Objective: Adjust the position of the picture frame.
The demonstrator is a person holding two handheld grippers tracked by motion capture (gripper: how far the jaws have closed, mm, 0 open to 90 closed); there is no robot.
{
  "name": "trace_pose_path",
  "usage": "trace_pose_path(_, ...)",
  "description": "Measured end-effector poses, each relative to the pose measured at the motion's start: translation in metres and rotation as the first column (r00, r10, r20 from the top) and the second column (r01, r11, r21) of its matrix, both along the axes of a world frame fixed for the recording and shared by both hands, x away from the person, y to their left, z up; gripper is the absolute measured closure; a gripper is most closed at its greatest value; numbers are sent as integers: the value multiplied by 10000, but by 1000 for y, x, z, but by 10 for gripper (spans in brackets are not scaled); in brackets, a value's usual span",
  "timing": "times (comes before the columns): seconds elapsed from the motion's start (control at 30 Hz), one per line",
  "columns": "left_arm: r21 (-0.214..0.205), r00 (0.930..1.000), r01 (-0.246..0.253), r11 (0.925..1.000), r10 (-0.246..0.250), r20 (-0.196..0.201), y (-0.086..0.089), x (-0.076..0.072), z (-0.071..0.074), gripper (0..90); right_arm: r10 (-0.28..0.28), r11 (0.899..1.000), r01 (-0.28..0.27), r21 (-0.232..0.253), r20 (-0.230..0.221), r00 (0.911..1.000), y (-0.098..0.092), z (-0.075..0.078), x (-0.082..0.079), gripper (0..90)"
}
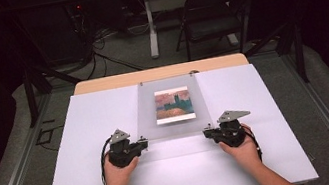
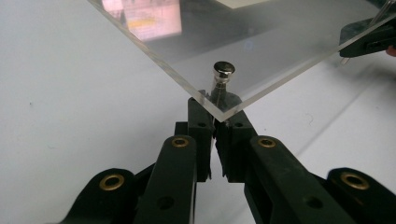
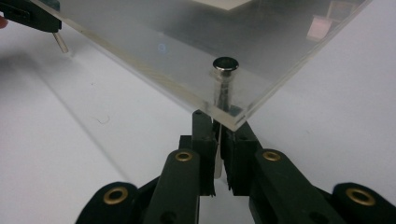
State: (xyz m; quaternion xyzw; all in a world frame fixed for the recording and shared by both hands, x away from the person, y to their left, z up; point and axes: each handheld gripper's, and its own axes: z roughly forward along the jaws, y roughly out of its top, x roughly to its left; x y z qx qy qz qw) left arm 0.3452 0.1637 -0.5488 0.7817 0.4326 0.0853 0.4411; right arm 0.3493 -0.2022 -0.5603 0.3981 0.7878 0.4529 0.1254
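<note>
From the high view, a white board (image 1: 108, 132) covers the table, and a clear acrylic sheet (image 1: 147, 105) lies over its far middle, with a small painted picture (image 1: 173, 104) under or on it. The left gripper (image 1: 144, 141) sits at the sheet's near left corner, held by the person's left hand (image 1: 118, 174), and the right gripper (image 1: 207, 133) sits at the near right corner, held by the right hand (image 1: 240, 150). The two grippers point inward toward each other along the sheet's near edge. Beyond the table stands a folding chair (image 1: 215, 13) on the grey floor.

In the left gripper view, the black jaws are drawn together just beneath the corner of the acrylic sheet (image 2: 261, 42), pinching a thin metal pin. The pin passes up through the sheet, and its round silver head (image 2: 223, 70) stands on the top face near the corner. The corner itself appears raised off the white board (image 2: 70, 116). The other gripper (image 2: 369, 42) shows at the far right edge of the sheet. A reflection of the picture glows pink at the top left.

In the right gripper view, the jaws are likewise pressed together on a thin pin below the sheet's corner (image 3: 233, 122), with the pin's silver head (image 3: 225, 65) resting on the sheet above them. The other gripper (image 3: 32, 18) is at the upper left, a second pin hanging under it.
</note>
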Motion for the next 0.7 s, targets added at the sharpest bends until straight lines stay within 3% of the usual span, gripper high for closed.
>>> trace_pose_path(0.13, 129, 9999, -87, 9999, 88, -62, -2, -1, -4, 846, 6, 10000, -6, -35, -166, 9999, 0, -3, 1, 835)
trace_pose_path(0.5, -179, 9994, -331, 9993, 330, -73, -1, -3, -4, 808, 64, 9999, -65, -92, -100, 9999, 1, -3, -1, 774)
trace_pose_path(0.57, -373, 9990, -444, 9983, 442, -67, 0, -5, -2, 792, 61, 9998, -62, -180, -19, 10000, 2, -2, -2, 723)
trace_pose_path(0.67, -178, 9986, -512, 9985, 513, 83, -1, -10, 2, 731, 73, 9998, -71, -181, 115, 9999, 2, 0, -3, 661)
trace_pose_path(0.7, -285, 9990, -437, 9986, 440, 117, -1, -12, 3, 665, 77, 10000, -76, -35, 202, 9998, 0, 3, -5, 587)
